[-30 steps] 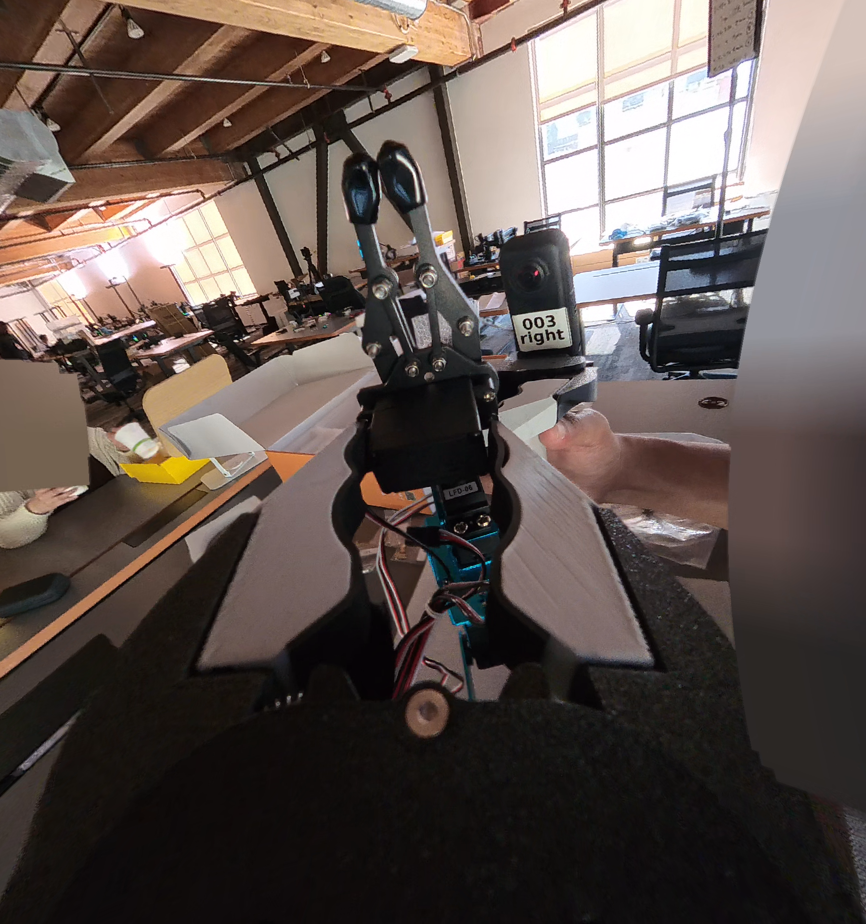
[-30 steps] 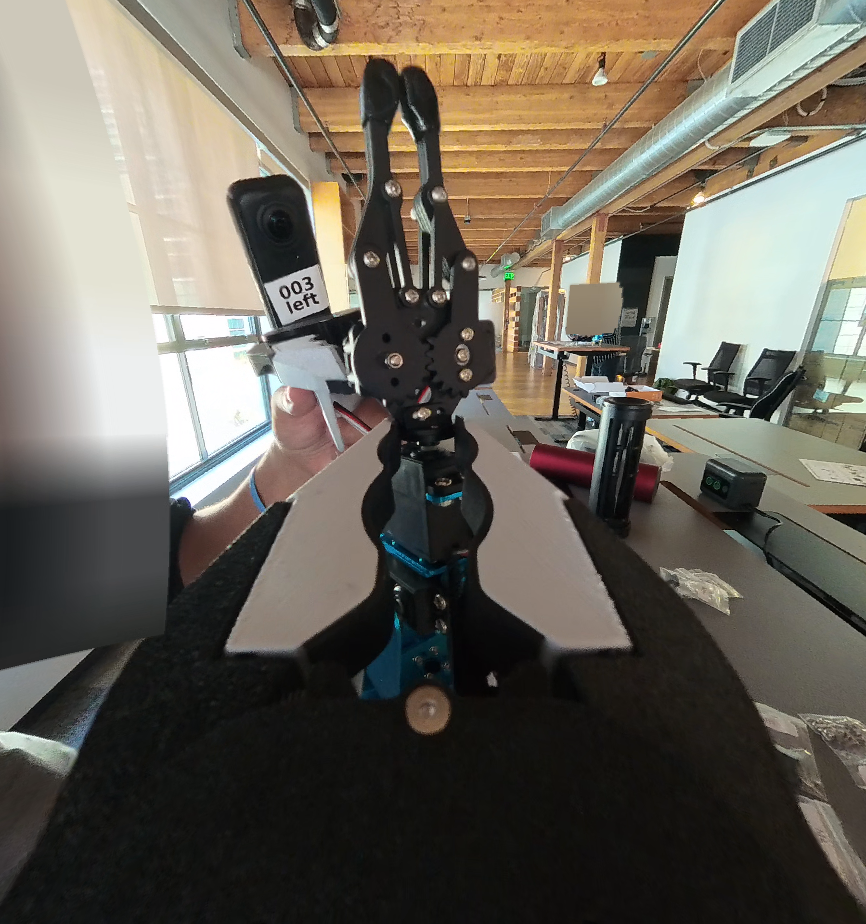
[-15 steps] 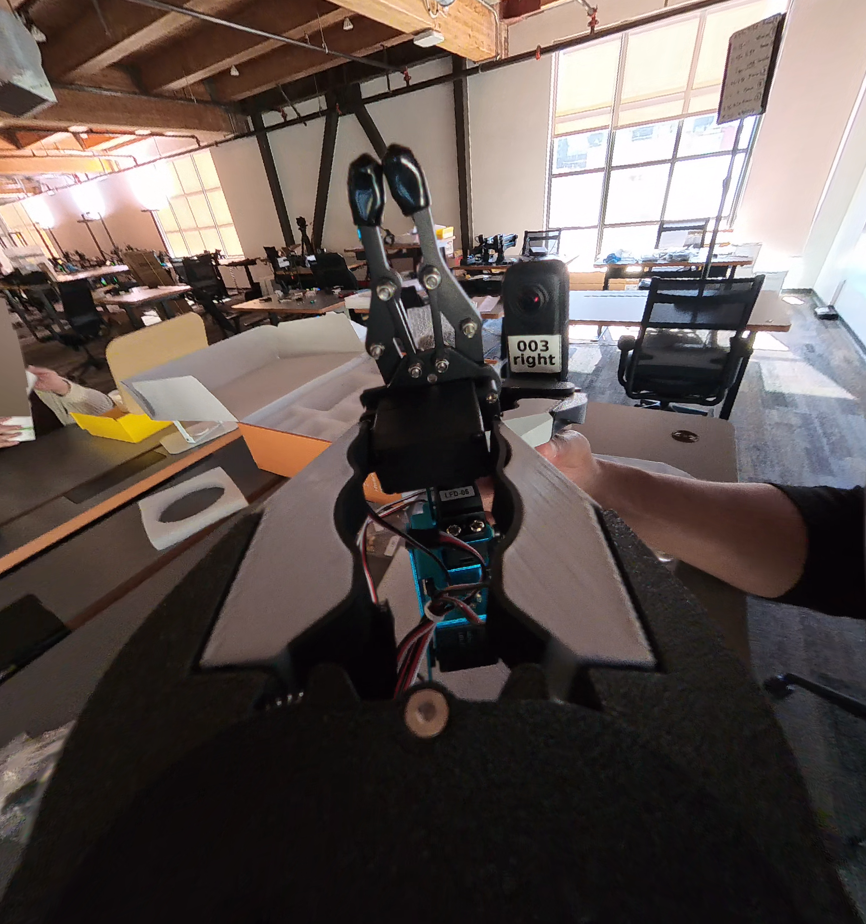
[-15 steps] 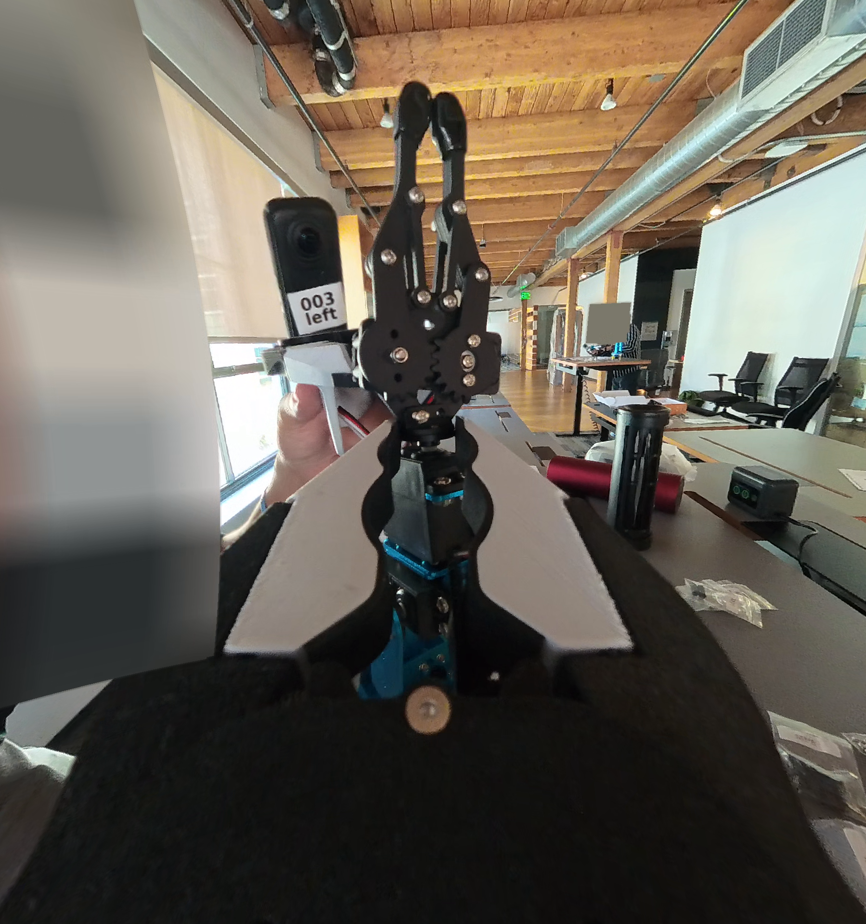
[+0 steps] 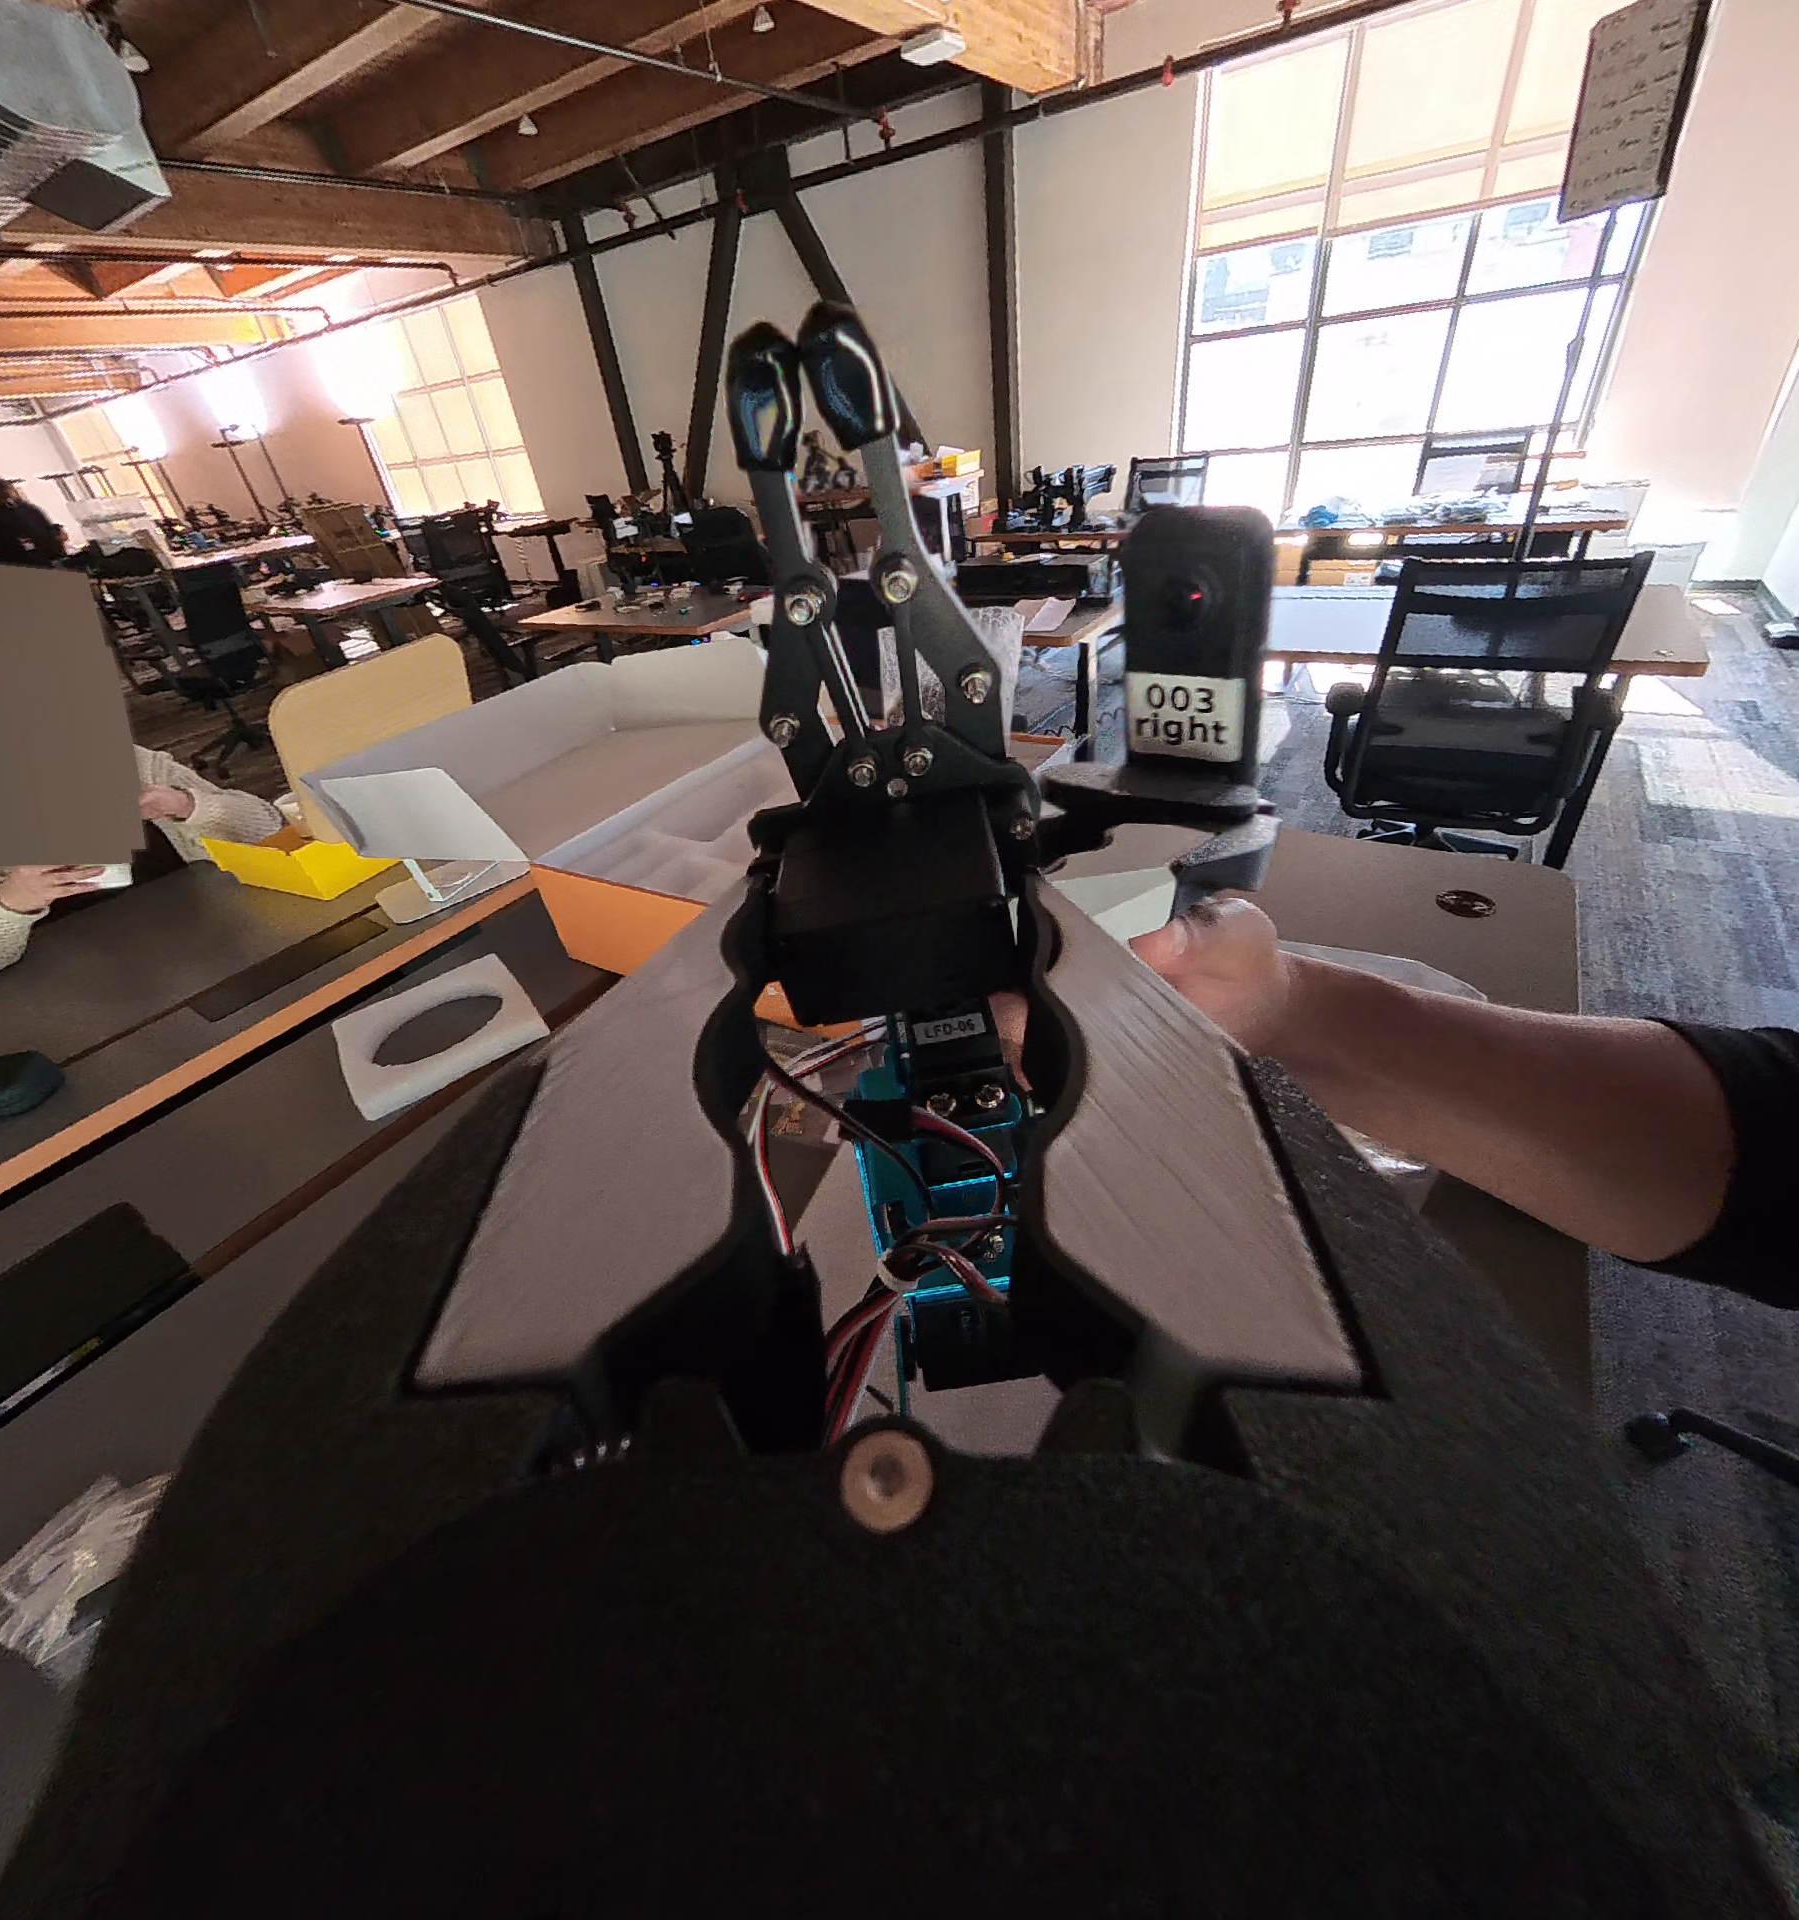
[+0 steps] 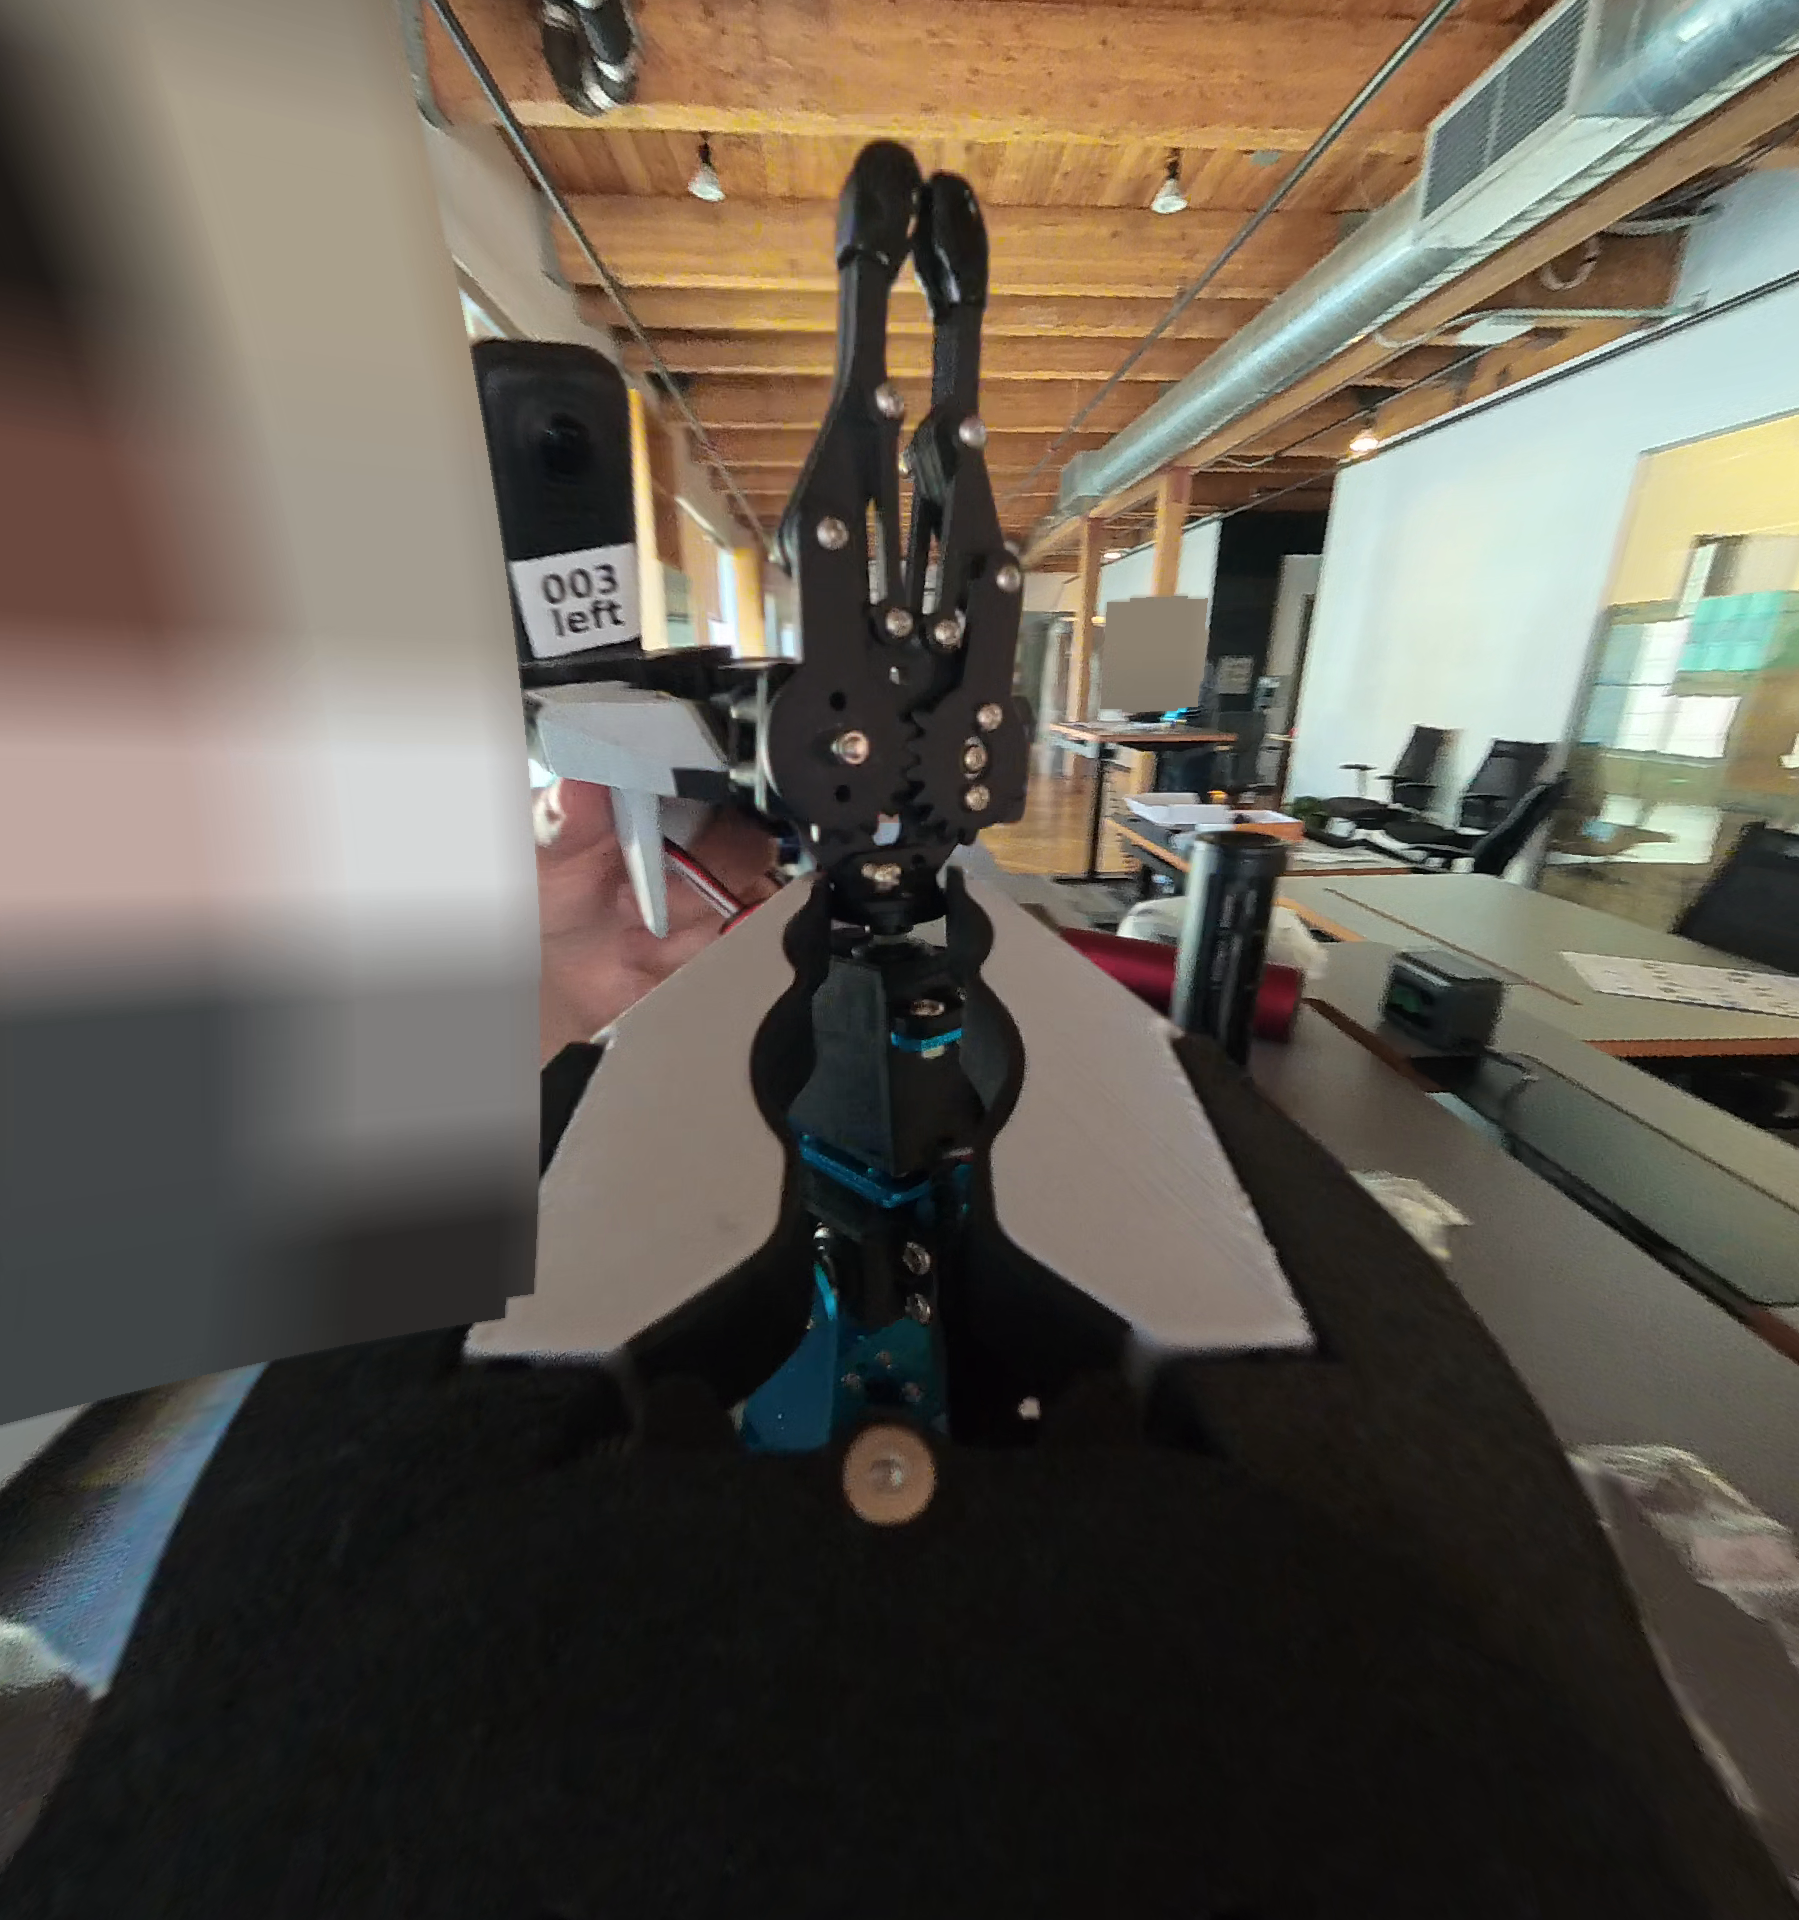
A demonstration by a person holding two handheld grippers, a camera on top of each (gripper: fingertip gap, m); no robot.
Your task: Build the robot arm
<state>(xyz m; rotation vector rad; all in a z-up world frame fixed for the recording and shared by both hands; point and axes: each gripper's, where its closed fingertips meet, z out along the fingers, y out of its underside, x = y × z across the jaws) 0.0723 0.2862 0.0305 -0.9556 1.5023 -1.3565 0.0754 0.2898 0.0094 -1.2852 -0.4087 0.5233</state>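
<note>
Both the left gripper and right gripper are held up in the air with jaws closed on nothing, well above the counter, so neither touches anything.

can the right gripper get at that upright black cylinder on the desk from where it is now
Probably yes. The right gripper is raised in the air, shut and empty; the black cylinder stands ahead to its right with nothing visibly between.
</note>
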